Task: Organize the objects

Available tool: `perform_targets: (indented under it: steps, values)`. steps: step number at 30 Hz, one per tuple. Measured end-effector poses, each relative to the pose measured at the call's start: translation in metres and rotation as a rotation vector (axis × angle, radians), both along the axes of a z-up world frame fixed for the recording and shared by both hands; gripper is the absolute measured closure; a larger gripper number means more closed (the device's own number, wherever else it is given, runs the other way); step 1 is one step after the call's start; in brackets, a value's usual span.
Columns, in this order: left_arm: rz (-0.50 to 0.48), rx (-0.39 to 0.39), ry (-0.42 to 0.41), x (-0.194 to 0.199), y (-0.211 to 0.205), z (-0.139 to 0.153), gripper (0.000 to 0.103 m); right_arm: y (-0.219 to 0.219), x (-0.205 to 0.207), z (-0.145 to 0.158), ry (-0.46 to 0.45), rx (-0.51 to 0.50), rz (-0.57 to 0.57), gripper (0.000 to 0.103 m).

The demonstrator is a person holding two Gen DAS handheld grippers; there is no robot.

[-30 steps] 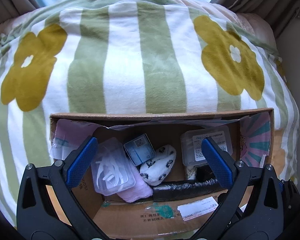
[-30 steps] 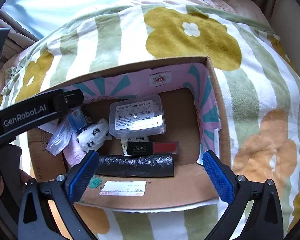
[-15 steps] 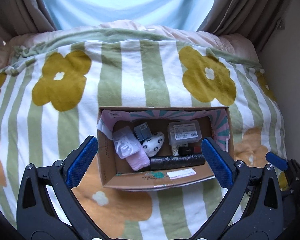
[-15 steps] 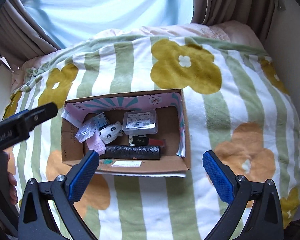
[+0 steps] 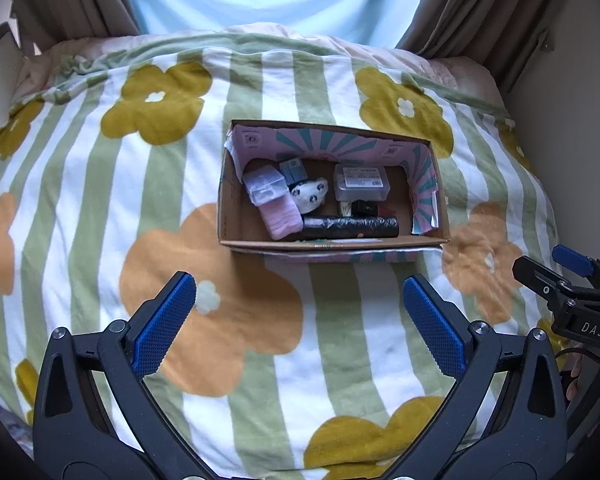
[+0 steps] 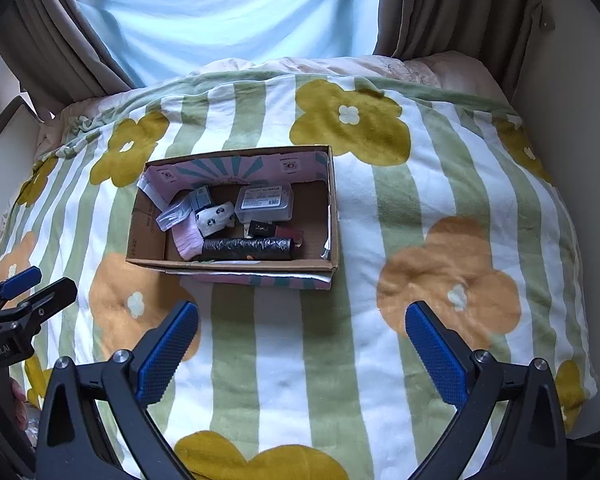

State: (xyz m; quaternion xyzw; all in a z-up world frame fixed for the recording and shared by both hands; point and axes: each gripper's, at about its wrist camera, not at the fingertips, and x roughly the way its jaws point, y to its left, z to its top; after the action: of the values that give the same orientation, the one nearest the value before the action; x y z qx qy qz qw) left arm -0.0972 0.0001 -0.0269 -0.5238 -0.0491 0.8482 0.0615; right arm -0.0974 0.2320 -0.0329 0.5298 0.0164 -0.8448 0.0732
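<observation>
Both grippers released, jaws spread wide, empty: left gripper (image 5: 299,326) and right gripper (image 6: 302,344) above striped flowered blanket (image 6: 440,200), well short of cardboard box (image 5: 236,216). Box on blanket, holding black roll (image 5: 350,227) along near wall, pink cloth (image 5: 282,218), spotted white pouch (image 5: 310,196), two clear plastic cases (image 5: 362,182) (image 5: 265,186)
</observation>
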Motion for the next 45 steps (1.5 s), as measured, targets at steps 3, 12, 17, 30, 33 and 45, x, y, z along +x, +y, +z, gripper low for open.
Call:
perform_targets:
  steps: [3, 12, 17, 30, 33, 45]
  values:
    - [-0.006, -0.007, 0.001, 0.014, 0.001, -0.003, 0.0, -0.001, 0.011, -0.004, -0.002, 0.003, 0.01, 0.0]
    - [-0.005, 0.001, 0.001, 0.02, 0.001, -0.004, 0.0, -0.005, 0.017, -0.001, 0.013, 0.003, 0.017, 0.0]
    - [-0.001, 0.003, 0.002, 0.019, 0.0, -0.002, 0.0, -0.008, 0.018, 0.001, 0.019, 0.002, 0.023, 0.0]
    - [-0.003, 0.007, -0.005, 0.015, 0.001, -0.001, 0.0, -0.009, 0.016, 0.002, 0.023, 0.003, 0.022, 0.0]
    - [-0.004, 0.01, -0.008, 0.014, 0.002, -0.002, 0.0, -0.009, 0.016, 0.002, 0.024, 0.003, 0.022, 0.0]
    - [-0.007, 0.01, -0.008, 0.014, 0.002, -0.005, 0.0, -0.007, 0.011, 0.003, 0.025, 0.004, 0.017, 0.0]
